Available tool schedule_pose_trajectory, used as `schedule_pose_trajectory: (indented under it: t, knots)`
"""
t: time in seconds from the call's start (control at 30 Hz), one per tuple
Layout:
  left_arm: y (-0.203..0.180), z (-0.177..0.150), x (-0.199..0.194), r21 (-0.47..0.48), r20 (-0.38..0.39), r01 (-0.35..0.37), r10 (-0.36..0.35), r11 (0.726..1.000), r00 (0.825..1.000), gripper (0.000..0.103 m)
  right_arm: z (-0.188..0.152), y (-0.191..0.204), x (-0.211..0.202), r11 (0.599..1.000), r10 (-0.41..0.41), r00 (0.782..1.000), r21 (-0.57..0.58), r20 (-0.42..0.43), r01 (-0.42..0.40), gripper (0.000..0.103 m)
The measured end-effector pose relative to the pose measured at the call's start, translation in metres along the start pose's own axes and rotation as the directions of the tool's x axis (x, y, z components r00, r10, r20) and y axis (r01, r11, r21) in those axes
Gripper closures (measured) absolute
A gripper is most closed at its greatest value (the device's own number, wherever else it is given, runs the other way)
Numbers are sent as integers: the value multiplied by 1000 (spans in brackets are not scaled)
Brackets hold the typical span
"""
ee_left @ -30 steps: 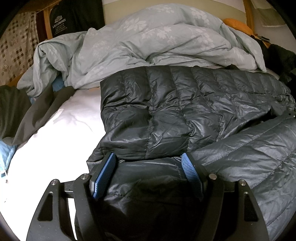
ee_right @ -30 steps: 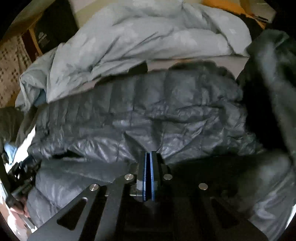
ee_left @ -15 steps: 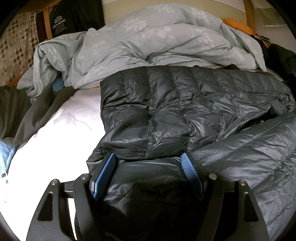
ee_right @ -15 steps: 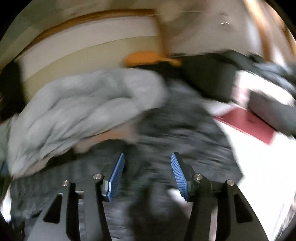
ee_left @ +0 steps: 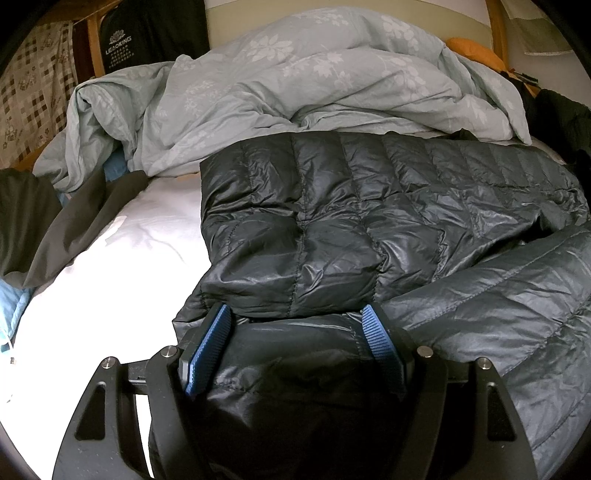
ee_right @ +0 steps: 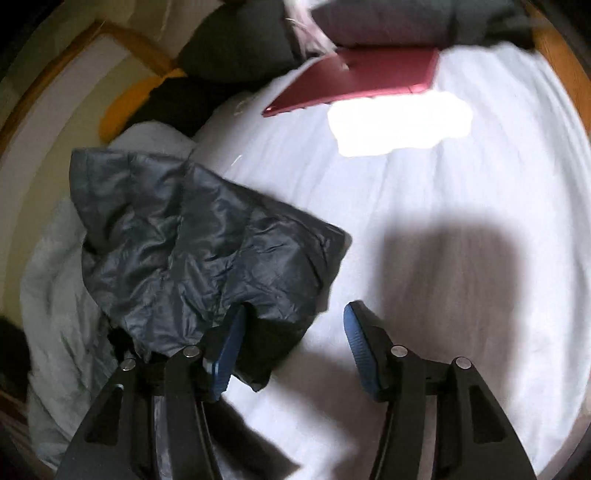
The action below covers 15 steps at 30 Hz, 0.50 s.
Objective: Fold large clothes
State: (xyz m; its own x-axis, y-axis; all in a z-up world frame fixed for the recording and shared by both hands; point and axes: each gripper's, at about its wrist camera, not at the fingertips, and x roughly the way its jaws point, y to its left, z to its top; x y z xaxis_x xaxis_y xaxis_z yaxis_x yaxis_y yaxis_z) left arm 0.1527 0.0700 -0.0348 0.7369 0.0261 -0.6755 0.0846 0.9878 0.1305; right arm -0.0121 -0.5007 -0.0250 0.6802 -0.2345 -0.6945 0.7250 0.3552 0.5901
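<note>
Legible: white "LEAOKING" lettering under a small emblem on black bag (ee_left: 147, 33) behind the bed; smaller lines beneath unreadable.

My right view is smeared with motion blur. The jacket (ee_left: 369, 221) runs off my left view's right edge, its lower fold hidden under my left gripper (ee_left: 299, 332).

Glossy quilted nylon jacket (ee_left: 369, 206), matt cotton duvet (ee_left: 295, 85), smooth white sheet (ee_right: 424, 206), ribbed tool pads (ee_left: 380, 343)
</note>
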Motion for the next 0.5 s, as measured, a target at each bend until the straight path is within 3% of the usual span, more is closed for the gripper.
schedule_pose_trajectory:
  t: [0.07, 0.13, 0.17, 0.2, 0.27, 0.37, 0.4, 0.43, 0.5]
  knots:
    - [0, 0, 0, 0, 0, -1, 1, 1000, 1000, 30, 0, 3, 3, 1000, -10, 1000, -13, 6, 10, 47]
    - [0, 0, 0, 1, 1, 0, 0, 1000, 1000, 30, -1, 8, 6, 999, -20, 999, -24, 25, 21, 57]
    - [2, 0, -1, -2, 4, 2, -2, 1000, 1000, 30, 0, 11, 8, 1000, 10, 1000, -25, 21, -9, 82]
    - [3, 1, -1, -6, 8, 4, -4, 1000, 1000, 31, 0, 14, 14, 998, 56, 998, -18, -17, -57, 97]
    - [5, 2, -5, -16, 23, 16, -15, 1000, 1000, 36, -2, 17, 9, 997, 71, 997, -19, -18, -71, 98]
    - [8, 4, -16, -31, 60, 30, -29, 999, 998, 46, -14, 51, -18, 973, 55, 992, -229, 118, -27, 99]
    - [10, 5, -21, -38, 73, 31, -28, 999, 997, 47, -23, 69, -31, 945, 96, 981, -326, 170, -36, 99]
    - [11, 6, -26, -48, 87, 34, -30, 998, 996, 49, -30, 81, -39, 921, 153, 973, -383, 170, -78, 99]
    - [14, 10, -38, -74, 125, 62, -53, 995, 991, 50, -47, 106, -56, 847, 313, 944, -478, 100, -230, 99]
